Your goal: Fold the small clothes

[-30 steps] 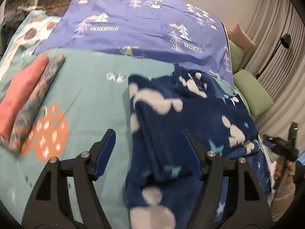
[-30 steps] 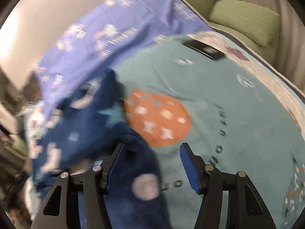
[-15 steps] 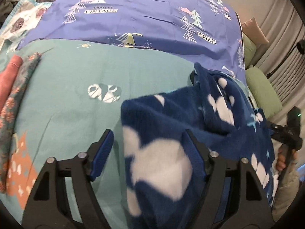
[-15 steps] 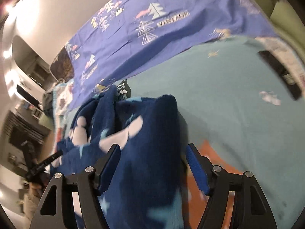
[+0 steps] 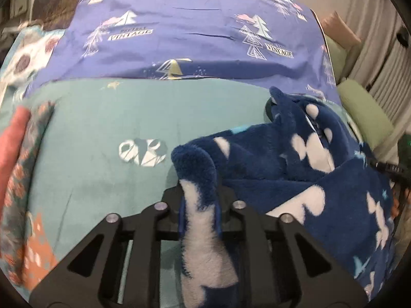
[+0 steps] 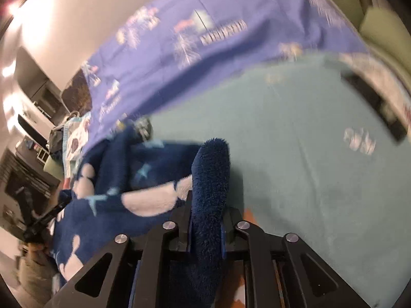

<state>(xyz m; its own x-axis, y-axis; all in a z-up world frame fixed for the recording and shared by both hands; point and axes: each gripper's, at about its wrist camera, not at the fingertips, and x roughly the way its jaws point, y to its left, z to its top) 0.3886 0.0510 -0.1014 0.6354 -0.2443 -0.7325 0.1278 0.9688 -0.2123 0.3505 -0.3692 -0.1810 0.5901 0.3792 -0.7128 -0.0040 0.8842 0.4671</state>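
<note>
A navy fleece garment [image 5: 295, 159] with white blobs and pale blue stars lies bunched on the teal bed sheet [image 5: 102, 128], to the right in the left wrist view. My left gripper [image 5: 199, 205] is shut on one edge of it, the fleece standing up between the jaws. In the right wrist view the same garment [image 6: 115, 187] spreads to the left, and my right gripper [image 6: 208, 223] is shut on another navy edge of it. Both held edges are lifted a little above the sheet.
Folded pink and patterned clothes [image 5: 18, 154] lie at the left edge of the bed. A purple tree-print sheet [image 5: 192, 30] covers the far side. Green cushions [image 5: 367, 113] sit at the right. A dark flat object [image 6: 375, 102] lies on the sheet at the right.
Both grippers were open around the fleece; now both have shut on its edges. The garment has bunched up toward the right of the left wrist view.
</note>
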